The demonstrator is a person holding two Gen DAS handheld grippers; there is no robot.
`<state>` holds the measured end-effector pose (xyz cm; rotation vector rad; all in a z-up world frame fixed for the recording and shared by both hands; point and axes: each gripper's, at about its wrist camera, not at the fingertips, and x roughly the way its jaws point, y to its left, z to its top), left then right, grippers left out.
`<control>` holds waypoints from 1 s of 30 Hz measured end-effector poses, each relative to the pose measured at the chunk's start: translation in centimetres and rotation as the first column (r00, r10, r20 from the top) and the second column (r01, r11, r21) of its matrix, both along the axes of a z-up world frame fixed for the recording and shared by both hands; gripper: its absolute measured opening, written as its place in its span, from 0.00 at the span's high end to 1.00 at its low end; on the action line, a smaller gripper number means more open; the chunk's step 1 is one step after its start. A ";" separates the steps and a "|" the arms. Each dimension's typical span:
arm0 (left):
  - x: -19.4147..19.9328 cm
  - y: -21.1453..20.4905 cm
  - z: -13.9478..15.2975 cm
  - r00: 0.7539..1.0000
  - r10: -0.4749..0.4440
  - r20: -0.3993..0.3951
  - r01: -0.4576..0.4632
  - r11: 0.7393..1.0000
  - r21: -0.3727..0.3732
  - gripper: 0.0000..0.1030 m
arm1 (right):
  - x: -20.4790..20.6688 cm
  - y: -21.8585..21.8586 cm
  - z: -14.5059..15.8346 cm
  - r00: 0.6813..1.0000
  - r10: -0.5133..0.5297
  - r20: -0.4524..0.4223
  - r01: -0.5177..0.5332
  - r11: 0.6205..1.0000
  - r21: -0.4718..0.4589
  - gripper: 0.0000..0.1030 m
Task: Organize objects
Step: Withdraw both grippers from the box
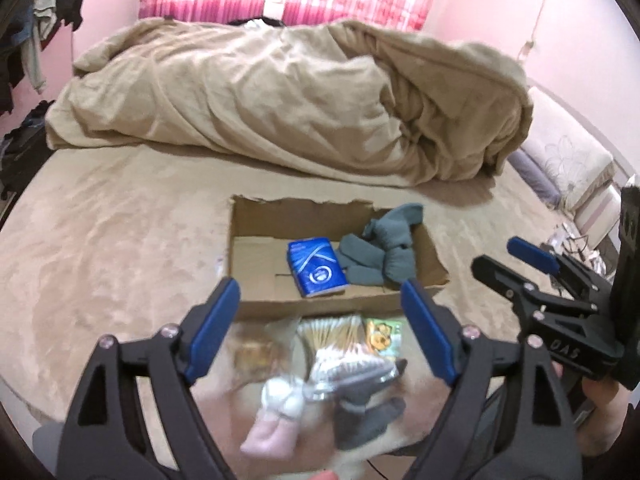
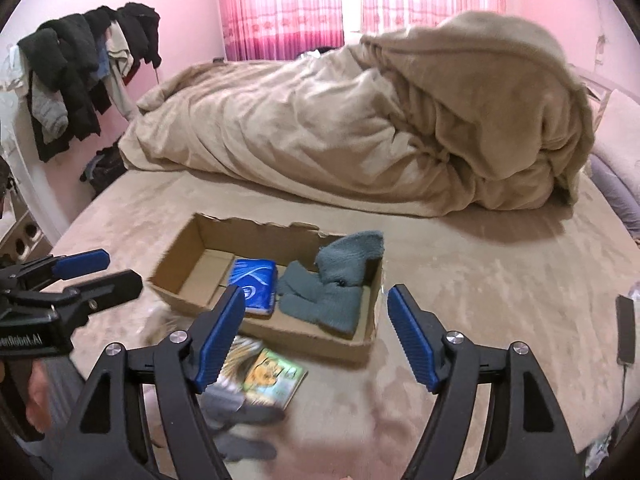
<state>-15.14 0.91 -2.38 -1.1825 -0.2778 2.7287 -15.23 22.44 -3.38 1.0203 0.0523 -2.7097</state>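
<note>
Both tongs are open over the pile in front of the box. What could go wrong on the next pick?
The pile is crowded: the cotton swabs, green packet and socks overlap, so the left tongs may grab two items or scatter them. The teal socks already hang over the cardboard box's right wall, and may be pushed out.

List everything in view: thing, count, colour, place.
cardboard box: 1, brown, open, on the bed
tissue pack: 1, blue, inside the box
knit socks: teal, count unclear, in the box's right end
cotton swab bag: 1, clear, before the box
snack packet: 1, green-yellow, before the box
small socks: white-pink, blurred, nearest the camera
grey socks: blurred, beside them
blanket: 1, beige, heaped behind
curtains: pink, back wall
clothes: dark, hanging at left
phone: 1, black, bed's right edge
left gripper: open
right gripper: open
</note>
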 end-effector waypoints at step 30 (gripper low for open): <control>12.4 -1.8 -3.7 0.999 -0.014 0.031 0.017 0.996 -0.089 0.18 | 10.8 -4.6 -0.4 0.992 0.082 0.091 -0.081 0.997 -0.017 0.25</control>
